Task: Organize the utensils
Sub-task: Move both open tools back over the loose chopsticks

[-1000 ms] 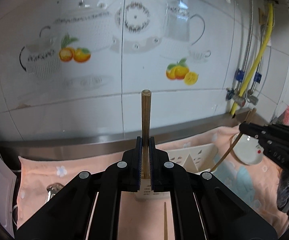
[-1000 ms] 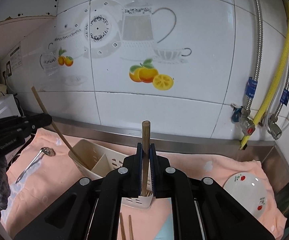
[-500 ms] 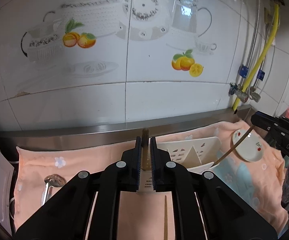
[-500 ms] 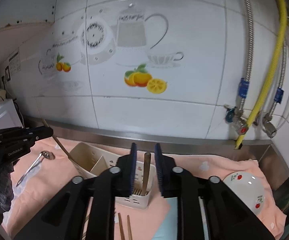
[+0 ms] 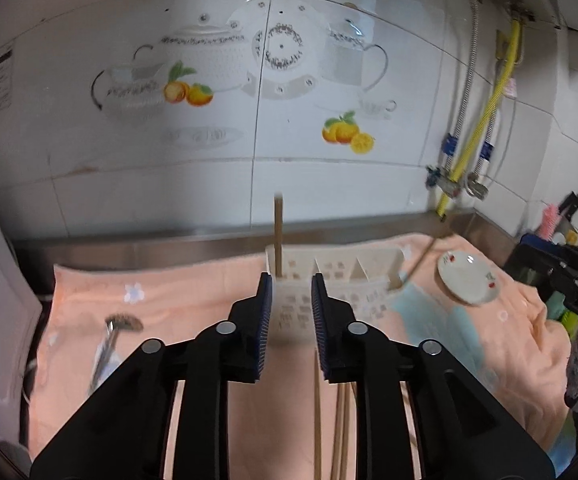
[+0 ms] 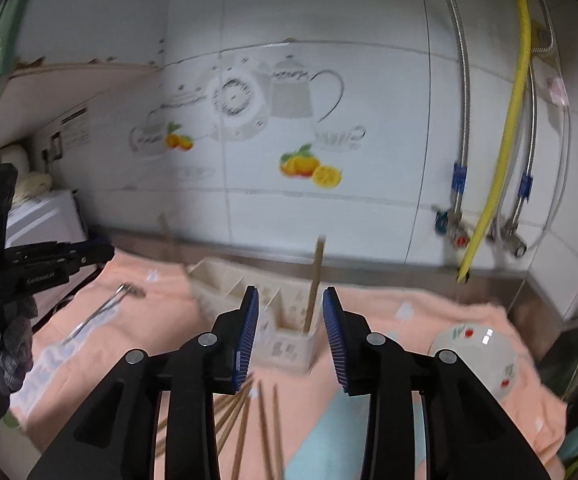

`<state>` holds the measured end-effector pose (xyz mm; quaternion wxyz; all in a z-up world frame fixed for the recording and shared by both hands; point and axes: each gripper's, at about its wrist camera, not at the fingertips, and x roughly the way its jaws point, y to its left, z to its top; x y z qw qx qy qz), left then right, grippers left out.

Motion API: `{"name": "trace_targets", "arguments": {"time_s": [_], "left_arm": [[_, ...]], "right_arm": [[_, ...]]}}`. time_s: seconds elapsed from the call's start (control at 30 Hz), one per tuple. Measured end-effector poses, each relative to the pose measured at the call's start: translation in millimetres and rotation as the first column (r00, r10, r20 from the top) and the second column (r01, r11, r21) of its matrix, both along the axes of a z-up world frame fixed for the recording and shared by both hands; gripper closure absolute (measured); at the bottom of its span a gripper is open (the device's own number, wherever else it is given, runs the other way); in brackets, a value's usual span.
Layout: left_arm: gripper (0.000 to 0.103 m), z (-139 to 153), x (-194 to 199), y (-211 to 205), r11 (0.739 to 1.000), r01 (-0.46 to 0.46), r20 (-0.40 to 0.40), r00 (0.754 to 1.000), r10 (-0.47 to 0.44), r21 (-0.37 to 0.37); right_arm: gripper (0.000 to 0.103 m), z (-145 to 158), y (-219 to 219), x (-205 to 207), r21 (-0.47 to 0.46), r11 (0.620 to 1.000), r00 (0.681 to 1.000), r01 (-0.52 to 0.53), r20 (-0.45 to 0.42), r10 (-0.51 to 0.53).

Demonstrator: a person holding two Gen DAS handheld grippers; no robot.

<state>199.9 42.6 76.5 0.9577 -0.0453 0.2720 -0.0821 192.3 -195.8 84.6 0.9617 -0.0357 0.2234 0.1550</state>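
Observation:
A cream utensil holder (image 5: 341,276) with several compartments lies on the peach towel; it also shows in the right wrist view (image 6: 289,340). A wooden chopstick (image 5: 278,236) stands in its left end compartment, and another chopstick (image 6: 313,284) stands in its near end in the right wrist view. My left gripper (image 5: 288,320) is open and empty just in front of the holder. My right gripper (image 6: 290,336) is open and empty, above loose chopsticks (image 6: 245,420) on the towel. More loose chopsticks (image 5: 331,420) lie under the left gripper.
A metal spoon (image 5: 109,340) lies on the towel (image 5: 193,300) at left, also in the right wrist view (image 6: 105,308). A white fruit-print dish (image 5: 467,280) sits at right, seen too in the right wrist view (image 6: 475,348). Tiled wall and steel ledge run behind; pipes (image 6: 497,152) stand at right.
Both grippers opened and let go of their chopsticks, which now stand in the holder. Both grippers pulled back and up from the holder.

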Motion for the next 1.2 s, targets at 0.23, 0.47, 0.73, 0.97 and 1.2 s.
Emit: {"name": "trace_targets", "arguments": {"time_s": [0.23,0.47,0.73,0.97,1.2], "left_arm": [[0.071,-40.6,-43.8,1.8,0.999,0.003,-0.058,0.998,-0.006,-0.042],[0.064,-78.2,-71.5,0.2,1.0,-0.009,-0.106,0.994,0.006,-0.029],[0.064,-119.5,-87.2,0.6,0.998,-0.02,-0.184,0.983,0.01,-0.051],[0.064,-144.6,-93.1,-0.1,0.998,-0.027,-0.235,0.972,0.013,-0.057],[0.064,-152.9,-95.6,3.3,0.997,-0.035,-0.25,0.968,0.018,-0.063]], "right_arm": [[0.063,-53.2,-1.2,-45.3,0.016,0.999,0.995,-0.042,-0.091,0.044],[0.06,-105.7,-2.6,-72.4,-0.055,0.998,0.989,-0.031,-0.144,0.022],[0.06,-158.9,-20.2,-75.4,-0.064,0.998,0.965,-0.006,-0.262,-0.011],[0.066,-190.2,-29.7,-64.6,-0.068,0.998,0.943,0.01,-0.332,-0.032],[0.076,-201.6,-24.3,-52.1,-0.071,0.997,0.931,-0.014,-0.364,-0.013]]}}
